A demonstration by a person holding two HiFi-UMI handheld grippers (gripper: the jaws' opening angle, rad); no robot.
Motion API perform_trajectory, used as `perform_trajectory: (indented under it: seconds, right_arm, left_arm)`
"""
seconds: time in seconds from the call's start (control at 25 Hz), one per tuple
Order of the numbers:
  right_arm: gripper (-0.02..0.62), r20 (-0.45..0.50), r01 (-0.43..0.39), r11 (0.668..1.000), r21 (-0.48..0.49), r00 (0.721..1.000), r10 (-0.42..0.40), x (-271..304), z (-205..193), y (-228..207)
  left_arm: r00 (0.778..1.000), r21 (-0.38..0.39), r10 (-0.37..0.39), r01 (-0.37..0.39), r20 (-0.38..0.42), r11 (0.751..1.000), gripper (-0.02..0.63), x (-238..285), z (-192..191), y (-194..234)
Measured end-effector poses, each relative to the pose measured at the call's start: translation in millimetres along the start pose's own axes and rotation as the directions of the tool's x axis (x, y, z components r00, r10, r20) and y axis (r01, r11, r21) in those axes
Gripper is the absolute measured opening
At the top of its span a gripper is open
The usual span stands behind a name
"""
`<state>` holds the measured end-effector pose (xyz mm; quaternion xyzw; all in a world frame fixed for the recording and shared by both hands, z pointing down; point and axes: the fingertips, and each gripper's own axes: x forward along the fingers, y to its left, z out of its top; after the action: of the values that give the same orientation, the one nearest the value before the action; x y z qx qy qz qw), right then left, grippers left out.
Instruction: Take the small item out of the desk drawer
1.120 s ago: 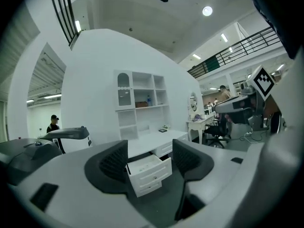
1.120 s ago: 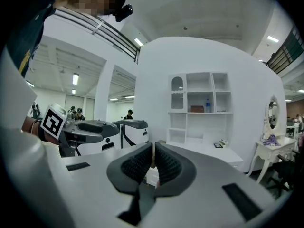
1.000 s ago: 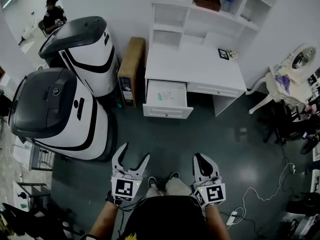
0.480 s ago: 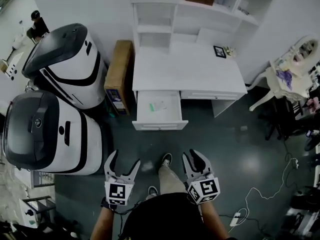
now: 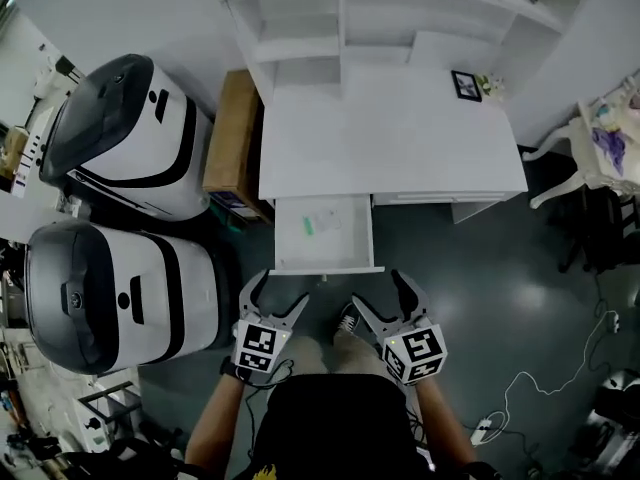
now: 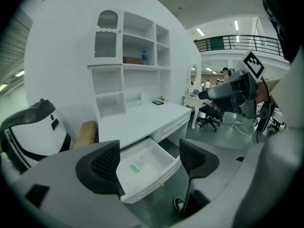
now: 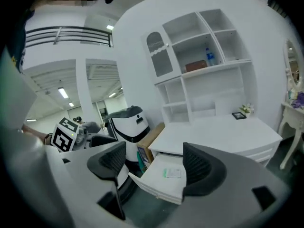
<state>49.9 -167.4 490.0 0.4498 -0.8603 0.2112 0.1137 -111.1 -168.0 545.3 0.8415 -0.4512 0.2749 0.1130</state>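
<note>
Desk drawer open — small item lying inside, untouched.

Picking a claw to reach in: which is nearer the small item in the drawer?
Left. The left claw is before the drawer's front left corner, on the small item's side; the right claw before the front right corner, farther off.

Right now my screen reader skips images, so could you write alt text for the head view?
A white desk's drawer stands open with a small green-and-white item inside. Just before it, the left tongs and right tongs, both empty, have just been opening; two white machines stand at left.
</note>
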Motion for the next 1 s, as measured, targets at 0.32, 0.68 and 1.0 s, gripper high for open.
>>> perform_trajectory:
  seconds: [0.32, 0.68, 1.0]
  right_arm:
    - [0.434, -0.184, 0.003, 1.000, -0.020, 0.983, -0.006, 64, -14, -51]
    - [0.390, -0.278, 0.218, 0.974, 0.063, 0.941, -0.193, 181, -59, -150]
    - [0.371, -0.383, 0.265, 0.958, 0.108, 0.901, -0.206, 239, -80, -173]
  left_arm:
    - [0.974, 0.109, -0.131, 0.152, -0.183, 0.982, 0.380, 128, -27, 24]
    - [0.822, 0.189, -0.320, 0.449, -0.471, 0.873, 0.387, 320, -123, 73]
    - [0.736, 0.249, -0.277, 0.518, -0.618, 0.818, 0.408, 444, -209, 90]
